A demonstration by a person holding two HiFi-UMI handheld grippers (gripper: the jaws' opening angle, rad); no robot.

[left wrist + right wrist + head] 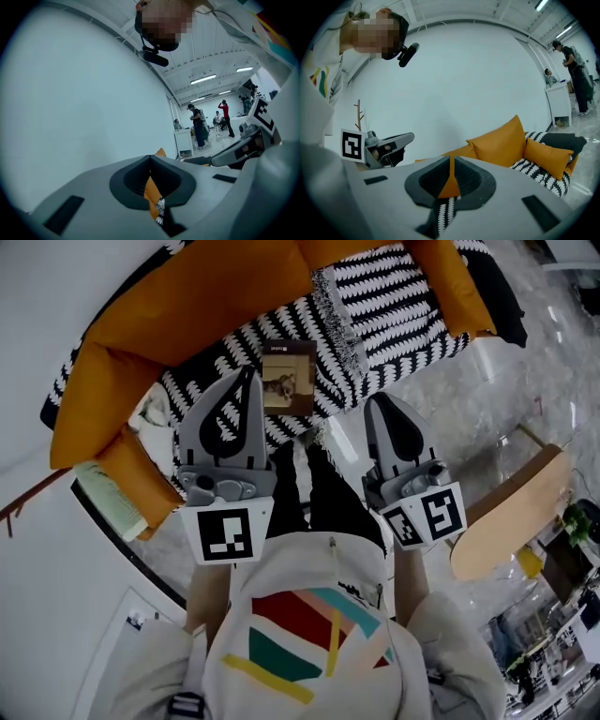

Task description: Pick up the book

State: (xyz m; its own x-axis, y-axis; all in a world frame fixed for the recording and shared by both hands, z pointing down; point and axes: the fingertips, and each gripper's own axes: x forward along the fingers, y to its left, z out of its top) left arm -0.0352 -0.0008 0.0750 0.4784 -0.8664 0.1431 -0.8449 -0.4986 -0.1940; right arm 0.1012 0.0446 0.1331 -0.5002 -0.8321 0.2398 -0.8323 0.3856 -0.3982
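Note:
A brown book (288, 379) with a small animal picture on its cover lies flat on the black-and-white patterned sofa seat (394, 296). My left gripper (247, 371) hovers just left of the book, its jaws closed to a point with nothing between them. My right gripper (375, 401) hangs lower right of the book, a little short of the seat's front edge, also shut and empty. In the left gripper view the left gripper (150, 158) shows only a thin slit. The right gripper (451, 159) in its own view looks toward the orange sofa back; the book is hidden there.
Orange cushions (187, 306) line the sofa's back and arms, with a black cushion (497, 296) at the far right. A folded pale green cloth (108, 498) lies at the left arm. A wooden board (511, 517) stands right of me. Several people (199, 124) are far off.

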